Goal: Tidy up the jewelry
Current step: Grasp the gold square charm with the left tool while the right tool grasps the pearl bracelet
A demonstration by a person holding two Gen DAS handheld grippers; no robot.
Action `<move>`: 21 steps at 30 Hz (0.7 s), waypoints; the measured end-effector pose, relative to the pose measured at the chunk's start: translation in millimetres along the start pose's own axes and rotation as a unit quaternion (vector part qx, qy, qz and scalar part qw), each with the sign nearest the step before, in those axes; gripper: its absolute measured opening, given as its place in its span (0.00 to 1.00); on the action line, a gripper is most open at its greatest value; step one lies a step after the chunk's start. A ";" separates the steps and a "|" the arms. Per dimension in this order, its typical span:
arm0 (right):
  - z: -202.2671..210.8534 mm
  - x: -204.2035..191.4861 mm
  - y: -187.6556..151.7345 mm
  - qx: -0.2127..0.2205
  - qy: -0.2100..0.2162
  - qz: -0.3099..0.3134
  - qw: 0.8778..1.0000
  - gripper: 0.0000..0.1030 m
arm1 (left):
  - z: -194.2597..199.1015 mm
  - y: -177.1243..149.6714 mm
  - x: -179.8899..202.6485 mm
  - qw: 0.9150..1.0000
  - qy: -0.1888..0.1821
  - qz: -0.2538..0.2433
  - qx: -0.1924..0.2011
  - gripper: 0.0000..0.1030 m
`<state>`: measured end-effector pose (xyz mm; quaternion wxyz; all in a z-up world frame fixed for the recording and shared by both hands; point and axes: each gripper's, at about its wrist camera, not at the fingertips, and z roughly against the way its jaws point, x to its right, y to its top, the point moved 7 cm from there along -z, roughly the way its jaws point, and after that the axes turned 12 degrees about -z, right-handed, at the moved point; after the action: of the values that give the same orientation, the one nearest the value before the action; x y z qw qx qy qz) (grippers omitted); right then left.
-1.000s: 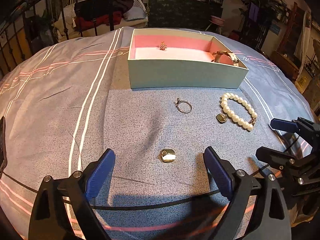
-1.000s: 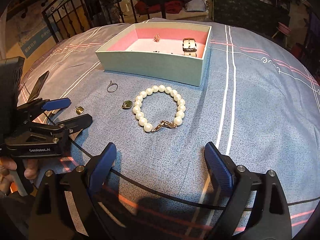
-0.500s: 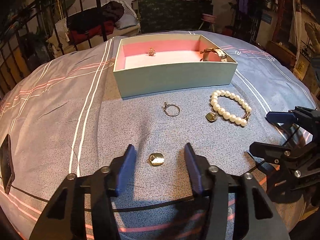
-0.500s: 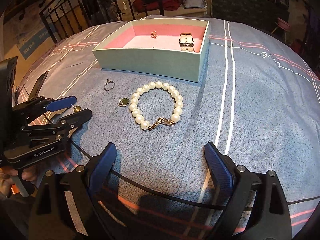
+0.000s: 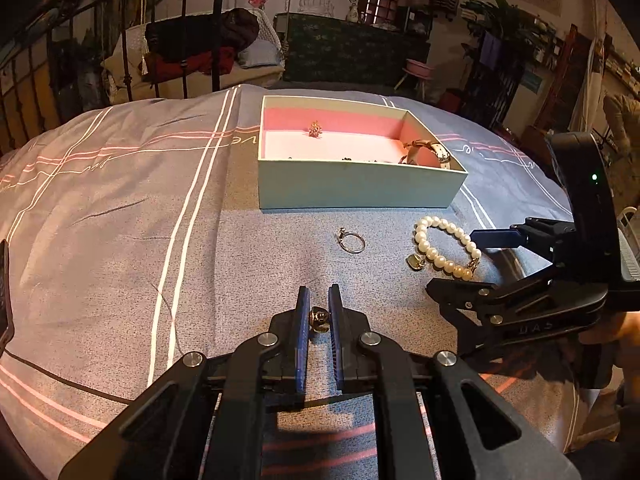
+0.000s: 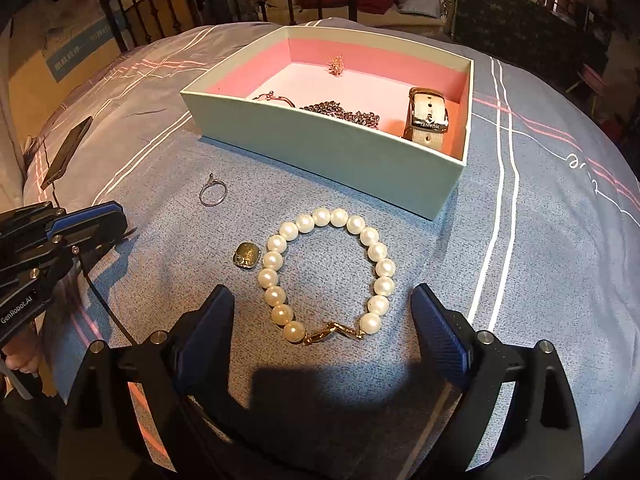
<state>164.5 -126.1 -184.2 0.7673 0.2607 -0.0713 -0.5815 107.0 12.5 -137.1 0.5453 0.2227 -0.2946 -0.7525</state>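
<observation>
A small gold earring (image 5: 320,318) sits between the blue pads of my left gripper (image 5: 319,304), whose jaws are closing on it, just above the grey bedspread. My right gripper (image 6: 324,304) is open and hovers low over a pearl bracelet (image 6: 276,296) with a gold clasp; nothing is between its fingers. A matching gold earring (image 6: 247,255) lies beside the bracelet's left side. A thin ring (image 6: 212,196) rests nearer the teal box (image 6: 320,140). Inside its pink lining lie a watch (image 6: 426,120), a chain (image 6: 340,110) and a small brooch (image 6: 336,65).
A dark phone (image 6: 66,152) lies on the bedspread to the left, with a black cable running from it across the cover. A metal bed frame (image 5: 218,24) and piled clothes stand behind the box. The bedspread falls away at the near edge.
The left jaws have come together from wide open onto the gold earring, which now stands on edge between the pads. The right gripper has moved in closer over the pearl bracelet.
</observation>
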 end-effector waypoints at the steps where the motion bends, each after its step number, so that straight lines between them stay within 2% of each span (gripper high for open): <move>1: 0.5 -0.4 0.0 0.001 -0.003 0.002 1.000 0.88 | 1.4 1.0 -1.2 1.000 -0.001 0.002 0.003 0.09; 4: 1.2 -2.5 -1.9 0.004 -0.009 0.004 1.000 0.87 | 4.5 4.3 -4.6 1.000 0.003 0.006 0.010 0.09; 7: 2.7 -4.2 -2.5 0.004 -0.003 0.007 1.000 0.82 | 9.8 8.2 -13.4 1.000 0.000 0.021 0.019 0.09; 14: 3.9 -4.6 -4.4 0.005 -0.001 0.002 1.000 0.82 | 19.2 25.0 -47.7 0.997 -0.009 0.072 0.030 0.09; 18: 5.5 -3.8 -3.6 0.006 -0.002 0.000 1.000 0.79 | 14.0 44.7 -45.9 0.998 -0.003 0.052 0.023 0.09; 19: 7.0 -2.5 -2.8 0.010 -0.003 -0.005 1.000 0.75 | 11.7 49.4 -43.0 0.999 -0.002 0.044 0.022 0.09; 21: 13.1 1.3 0.2 0.022 0.008 -0.018 1.000 0.53 | 5.8 59.2 -34.4 0.999 -0.006 0.031 0.021 0.09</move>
<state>159.7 -131.4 -173.1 0.7514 0.2829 -0.0732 -0.5916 154.6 32.7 -91.8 0.5616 0.2204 -0.3206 -0.7303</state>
